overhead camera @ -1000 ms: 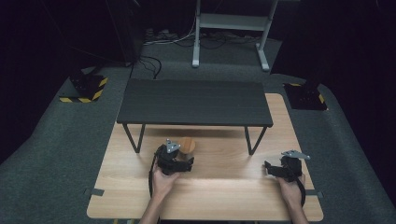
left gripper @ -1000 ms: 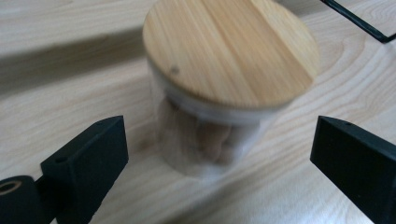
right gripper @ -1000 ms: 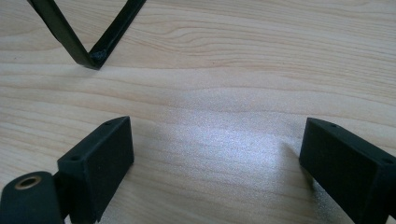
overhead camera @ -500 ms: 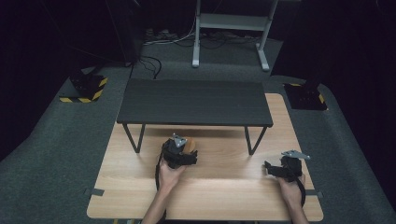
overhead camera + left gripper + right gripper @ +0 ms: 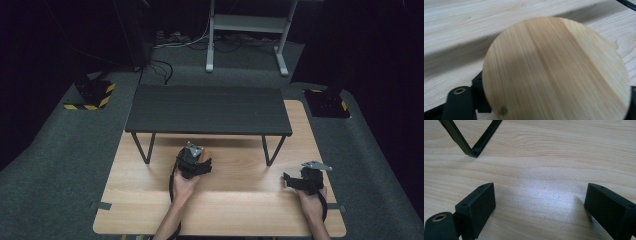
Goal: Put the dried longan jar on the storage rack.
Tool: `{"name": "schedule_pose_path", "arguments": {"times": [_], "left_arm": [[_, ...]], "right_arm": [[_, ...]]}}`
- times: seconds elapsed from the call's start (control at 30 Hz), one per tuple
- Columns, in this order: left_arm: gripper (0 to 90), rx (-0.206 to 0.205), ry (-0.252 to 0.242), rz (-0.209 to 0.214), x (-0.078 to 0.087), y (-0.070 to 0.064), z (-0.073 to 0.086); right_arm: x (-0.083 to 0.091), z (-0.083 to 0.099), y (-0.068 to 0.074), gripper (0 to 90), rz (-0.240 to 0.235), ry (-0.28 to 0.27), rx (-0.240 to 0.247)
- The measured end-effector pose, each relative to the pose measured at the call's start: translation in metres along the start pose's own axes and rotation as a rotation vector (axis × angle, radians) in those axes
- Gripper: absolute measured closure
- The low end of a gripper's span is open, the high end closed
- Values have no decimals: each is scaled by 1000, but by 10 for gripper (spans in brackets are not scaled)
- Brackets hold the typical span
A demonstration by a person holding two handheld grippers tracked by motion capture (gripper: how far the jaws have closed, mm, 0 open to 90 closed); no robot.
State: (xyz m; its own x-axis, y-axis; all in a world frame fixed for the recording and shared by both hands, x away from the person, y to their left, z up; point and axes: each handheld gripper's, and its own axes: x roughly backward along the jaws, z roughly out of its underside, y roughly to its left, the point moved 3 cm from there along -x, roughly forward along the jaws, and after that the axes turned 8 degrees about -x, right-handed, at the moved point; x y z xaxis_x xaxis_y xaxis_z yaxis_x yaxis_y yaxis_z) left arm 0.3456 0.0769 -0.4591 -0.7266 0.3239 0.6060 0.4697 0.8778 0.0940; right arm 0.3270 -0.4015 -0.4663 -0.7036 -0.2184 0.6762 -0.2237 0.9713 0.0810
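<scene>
Moved: left gripper [image 5: 193,161] has carried the wooden disc [image 5: 556,70] from beside its jaws to between them, and has shifted slightly right and far toward the black shelf [image 5: 207,109].
Wooden disc: round, pale, grain running lengthwise; clamped at its left and right rims by the left gripper's jaws, held above the wooden table [image 5: 235,200] near its middle (in the high view the gripper hides nearly all of it).
Disc edges: the far rim stands free, with bare tabletop beyond it up to the shelf's shadow.
Left gripper: closed on the disc, just near of the shelf's front edge, between the shelf's two legs.
Right gripper [image 5: 539,207]: jaws spread wide, nothing between them, low over the table's right side, well apart from the disc.
Open room: bare wood between the two grippers and along the table's near edge.
Shelf leg [image 5: 470,138]: V-shaped, foot on the table far-left of the right gripper's jaws.
</scene>
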Motion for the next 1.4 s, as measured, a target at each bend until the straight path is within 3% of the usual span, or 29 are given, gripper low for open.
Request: {"name": "schedule_pose_path", "arguments": {"times": [0.4,0.63,0.87,1.07,1.4], "left_arm": [[253,2,-2,-13,1,-4,0],[254,-19,-15,-16,9,-10,0],[253,-54,9,5,23,-12,-9],[254,-95,33,48,42,-15,-20],[254,-142,25,116,78,-18,-44]], "right_arm": [[0,0,0,95,1,0,1],[0,0,0,95,2,1,2],[0,0,0,95,2,1,4],[0,0,1,94,2,1,3],[0,0,1,94,3,2,4]]}}
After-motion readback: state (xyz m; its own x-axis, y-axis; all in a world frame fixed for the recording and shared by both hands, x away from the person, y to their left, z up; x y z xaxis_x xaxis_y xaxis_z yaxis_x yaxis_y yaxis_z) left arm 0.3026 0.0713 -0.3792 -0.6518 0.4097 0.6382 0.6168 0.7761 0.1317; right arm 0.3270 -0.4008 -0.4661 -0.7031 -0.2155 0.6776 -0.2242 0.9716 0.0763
